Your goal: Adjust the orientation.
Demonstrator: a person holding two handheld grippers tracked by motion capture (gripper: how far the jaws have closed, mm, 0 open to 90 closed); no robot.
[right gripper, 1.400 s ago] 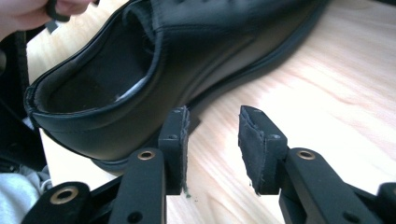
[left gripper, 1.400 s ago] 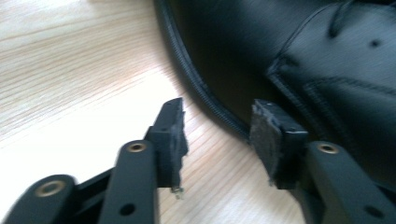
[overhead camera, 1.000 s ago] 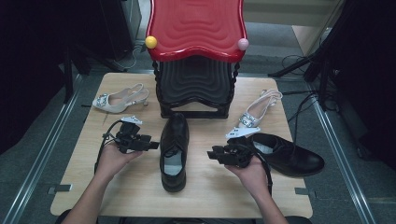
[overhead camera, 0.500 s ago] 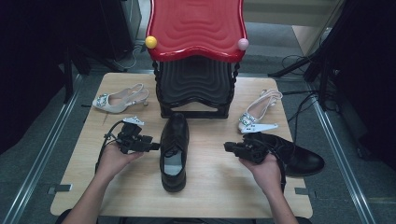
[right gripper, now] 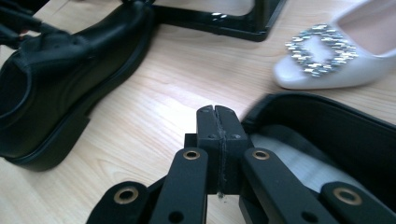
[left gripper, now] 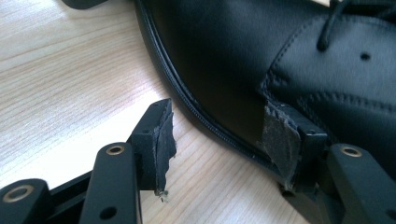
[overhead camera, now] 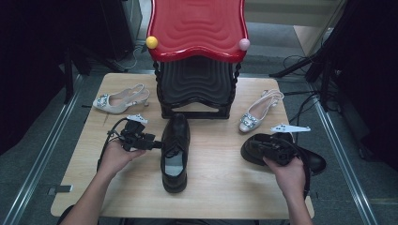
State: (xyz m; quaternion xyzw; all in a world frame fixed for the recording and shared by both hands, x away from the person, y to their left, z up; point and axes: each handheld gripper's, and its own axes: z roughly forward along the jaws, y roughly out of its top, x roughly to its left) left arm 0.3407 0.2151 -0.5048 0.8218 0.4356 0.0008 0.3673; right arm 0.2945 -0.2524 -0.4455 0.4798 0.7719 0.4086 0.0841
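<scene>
Four shoes lie on the table in front of a two-tier rack with a red top shelf, and both shelves of the rack look bare, so the work of putting the shoes away appears to be at its start.

The left tool sits at the side of one black lace-up shoe, which lies mid-table with its toe toward the rack. In the left gripper view its jaws stand wide apart at the shoe's welt, one pad against the leather and the other clear over bare wood, so nothing is clamped yet.

The right tool is over the second black shoe near the table's right edge. Its jaws have just been closing and now meet with nothing between them, poised beside the shoe's heel opening.

Two pale slingback heels are untouched: one at the far left, one to the right of the rack.

By this reading, every shoe remains to be gripped, lifted and placed.
</scene>
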